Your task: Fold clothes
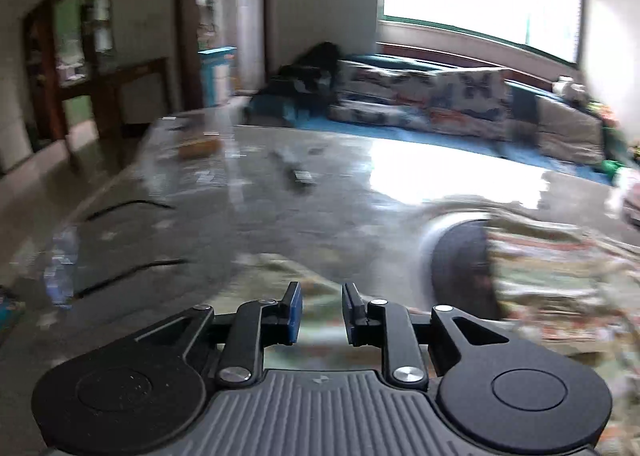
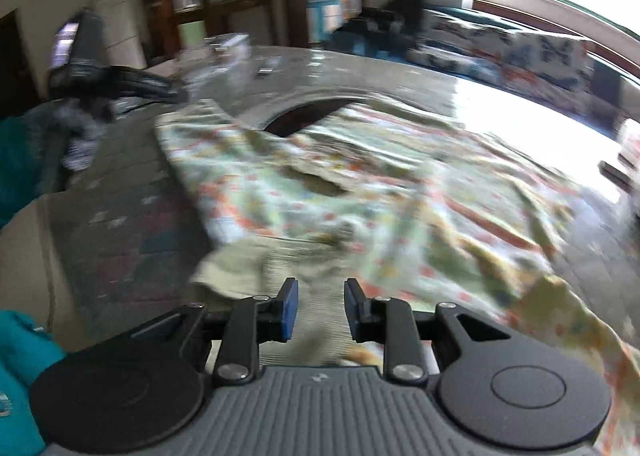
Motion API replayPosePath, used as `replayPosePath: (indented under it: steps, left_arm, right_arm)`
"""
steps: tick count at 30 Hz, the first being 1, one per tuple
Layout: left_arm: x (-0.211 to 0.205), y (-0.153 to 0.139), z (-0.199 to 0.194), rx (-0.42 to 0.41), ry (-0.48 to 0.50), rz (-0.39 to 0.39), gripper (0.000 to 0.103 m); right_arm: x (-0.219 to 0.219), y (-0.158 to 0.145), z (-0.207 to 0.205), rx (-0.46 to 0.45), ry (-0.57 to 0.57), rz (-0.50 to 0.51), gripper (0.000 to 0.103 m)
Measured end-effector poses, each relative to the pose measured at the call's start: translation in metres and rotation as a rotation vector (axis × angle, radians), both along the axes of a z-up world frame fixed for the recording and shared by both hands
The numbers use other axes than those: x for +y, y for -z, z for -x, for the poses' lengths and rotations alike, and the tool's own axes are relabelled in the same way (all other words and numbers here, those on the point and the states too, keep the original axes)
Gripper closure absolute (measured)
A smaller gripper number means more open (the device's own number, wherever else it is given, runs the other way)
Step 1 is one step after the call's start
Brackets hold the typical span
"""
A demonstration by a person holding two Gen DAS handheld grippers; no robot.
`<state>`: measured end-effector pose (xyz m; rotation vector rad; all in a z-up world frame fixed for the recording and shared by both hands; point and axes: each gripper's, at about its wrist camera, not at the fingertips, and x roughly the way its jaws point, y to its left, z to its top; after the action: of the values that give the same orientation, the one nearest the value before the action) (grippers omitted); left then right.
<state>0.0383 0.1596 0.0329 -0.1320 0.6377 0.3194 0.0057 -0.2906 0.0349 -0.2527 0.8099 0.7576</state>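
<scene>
A pale green garment with orange and red flowers [image 2: 360, 184] lies spread and rumpled on the glossy table [image 2: 400, 72]. In the left wrist view its edge [image 1: 560, 276] shows at the right and under my fingers. My left gripper [image 1: 321, 312] is open, low over the cloth's edge, nothing between the blue pads. My right gripper [image 2: 321, 310] is open over the near hem of the garment, cloth showing in the gap but not pinched. The other gripper [image 2: 80, 52] shows at the far left of the right wrist view. Both views are blurred.
A dark round hole in the table [image 1: 464, 264] is partly covered by the garment. Small items [image 1: 298, 172] and black cables [image 1: 132, 270] lie on the table. A sofa with patterned cushions [image 1: 440, 100] stands behind. Teal fabric [image 2: 20, 340] is at the near left.
</scene>
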Motion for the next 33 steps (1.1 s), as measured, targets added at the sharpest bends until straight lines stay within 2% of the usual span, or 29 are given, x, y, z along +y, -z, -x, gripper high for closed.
replayPosePath:
  steps: [4, 10, 14, 20, 23, 27, 33]
  left_arm:
    - [-0.045, 0.001, -0.009, 0.01, 0.163, 0.025, 0.078]
    - [-0.126, 0.009, -0.015, 0.036, 0.426, 0.054, 0.077]
    - [-0.172, 0.012, -0.017, 0.035, 0.573, 0.058, 0.077]
    - [-0.222, 0.021, -0.012, 0.037, 0.761, 0.045, 0.077]
    - [-0.233, 0.031, -0.005, 0.071, 0.824, 0.032, 0.077]
    - [-0.237, 0.043, 0.003, 0.118, 0.86, 0.026, 0.077]
    - [-0.235, 0.044, 0.005, 0.116, 0.872, 0.032, 0.077]
  right_arm:
    - [-0.021, 0.009, -0.01, 0.009, 0.086, 0.004, 0.078]
    - [-0.038, 0.026, -0.011, 0.01, 0.152, 0.061, 0.078]
    - [-0.047, 0.022, -0.007, 0.01, 0.165, 0.043, 0.078]
    - [-0.064, 0.011, -0.018, -0.036, 0.239, 0.021, 0.077]
    - [-0.065, 0.008, -0.03, -0.059, 0.252, 0.02, 0.077]
    - [-0.061, 0.0, -0.055, -0.095, 0.248, 0.014, 0.077]
    - [-0.066, -0.001, -0.118, -0.108, 0.331, 0.031, 0.077]
